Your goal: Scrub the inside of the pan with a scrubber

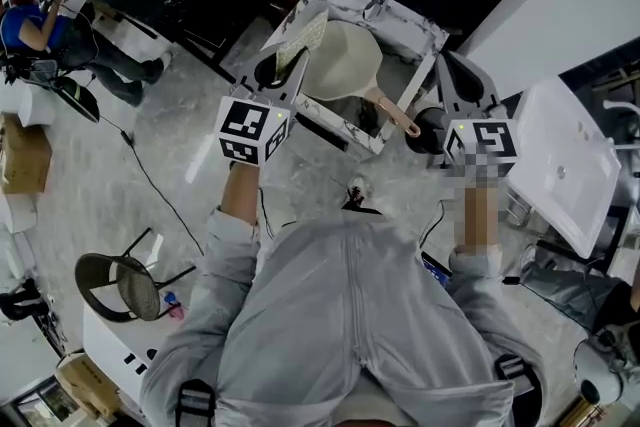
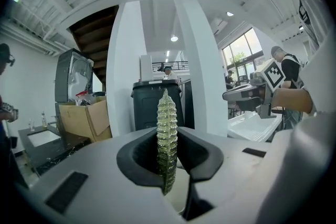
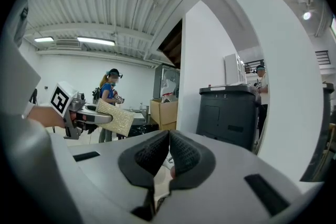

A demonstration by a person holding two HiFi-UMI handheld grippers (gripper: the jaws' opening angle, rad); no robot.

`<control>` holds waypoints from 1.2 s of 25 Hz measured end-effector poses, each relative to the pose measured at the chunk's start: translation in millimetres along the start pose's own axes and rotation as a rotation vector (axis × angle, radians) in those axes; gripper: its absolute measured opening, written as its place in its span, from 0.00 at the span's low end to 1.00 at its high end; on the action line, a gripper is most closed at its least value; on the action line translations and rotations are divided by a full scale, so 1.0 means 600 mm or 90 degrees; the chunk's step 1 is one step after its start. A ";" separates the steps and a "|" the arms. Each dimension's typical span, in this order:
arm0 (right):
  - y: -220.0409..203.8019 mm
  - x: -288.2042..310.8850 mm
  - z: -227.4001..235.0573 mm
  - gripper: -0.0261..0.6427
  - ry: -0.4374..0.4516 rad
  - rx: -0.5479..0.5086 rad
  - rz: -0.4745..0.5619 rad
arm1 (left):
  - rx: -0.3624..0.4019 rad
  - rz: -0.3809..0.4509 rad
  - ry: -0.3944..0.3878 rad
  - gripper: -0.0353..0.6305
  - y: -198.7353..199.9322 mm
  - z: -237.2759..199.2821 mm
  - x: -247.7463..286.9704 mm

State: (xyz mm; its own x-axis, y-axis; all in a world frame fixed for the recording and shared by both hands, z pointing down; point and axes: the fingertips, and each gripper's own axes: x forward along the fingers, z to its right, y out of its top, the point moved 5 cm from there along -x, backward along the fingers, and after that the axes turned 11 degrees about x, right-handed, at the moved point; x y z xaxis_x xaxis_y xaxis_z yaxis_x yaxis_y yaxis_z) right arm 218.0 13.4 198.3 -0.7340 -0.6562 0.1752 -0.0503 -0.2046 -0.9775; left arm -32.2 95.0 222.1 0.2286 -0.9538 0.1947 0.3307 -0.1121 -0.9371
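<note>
L claw (image 2: 167, 160) clamped tight on scrubber (image 2: 167, 134) (seen edge-on, upright btw the pads). In head view the scrubber sits at the left rim of the cream pan (image 1: 345, 63), which is inside the opening of the marbled desk (image 1: 428, 33). R claw (image 3: 169, 157) pinched narrow on the end of the pan's pink handle (image 1: 392, 111), pads nearly touching.

A black bin (image 2: 144, 107), a cardboard box (image 2: 86, 119) to its left, white columns (image 2: 126, 60) in front
</note>
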 end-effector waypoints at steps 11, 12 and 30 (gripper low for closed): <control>-0.005 0.103 0.085 0.09 0.022 0.020 -0.021 | 0.036 -0.086 0.025 0.16 -0.055 -0.067 0.151; -0.007 0.112 0.088 0.09 0.023 0.021 -0.025 | 0.036 -0.094 0.023 0.16 -0.062 -0.076 0.165; -0.071 0.237 0.031 0.09 -0.160 0.046 -0.061 | 0.102 -0.142 -0.182 0.16 -0.233 -0.187 0.321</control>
State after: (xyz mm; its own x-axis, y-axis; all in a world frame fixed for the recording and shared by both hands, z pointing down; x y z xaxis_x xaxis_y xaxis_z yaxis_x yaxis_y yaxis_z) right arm 128.3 -85.0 266.8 -0.5365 -0.7891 0.2991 -0.0560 -0.3203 -0.9457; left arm -136.9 -104.2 358.3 0.3730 -0.7925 0.4826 0.5341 -0.2419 -0.8101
